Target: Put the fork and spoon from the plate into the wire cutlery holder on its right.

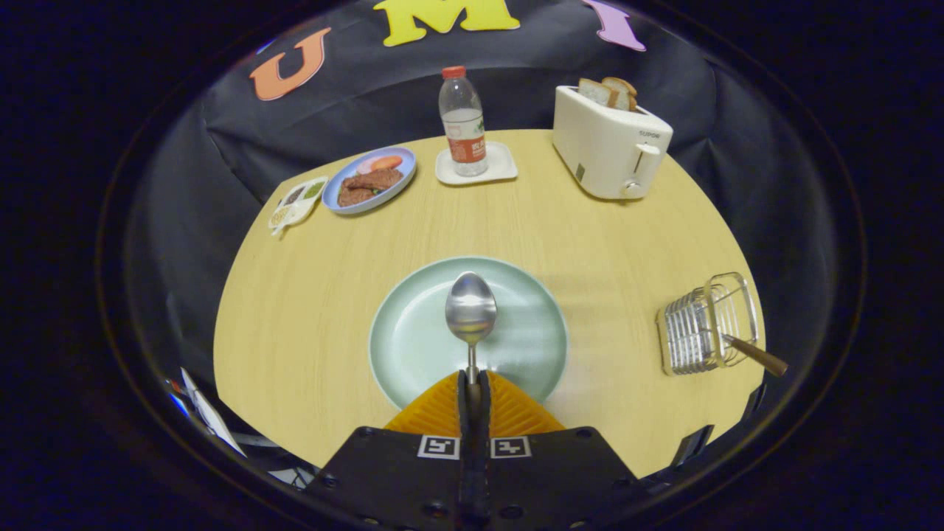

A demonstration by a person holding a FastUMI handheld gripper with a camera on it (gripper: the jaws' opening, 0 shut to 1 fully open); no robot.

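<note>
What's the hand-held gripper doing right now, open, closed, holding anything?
Hand-held gripper: closed on the spoon handle, bowl sticking out over the green plate.

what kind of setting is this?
Likely a staged dining table in a recording booth: toaster with bread, plate of food, water bottle. The gripper holds a spoon above the green plate.

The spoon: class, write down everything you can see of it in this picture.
The spoon looks like polished metal, with an oval bowl and a thin stem. Its bowl points away from the gripper, hollow side up and catching the light. The gripper's two fingers are shut on its stem, so the rest of the handle is hidden between them. The bowl sits over the middle of the pale green plate; whether it touches the plate or is lifted clear cannot be told. Nothing lies in the bowl.
</note>
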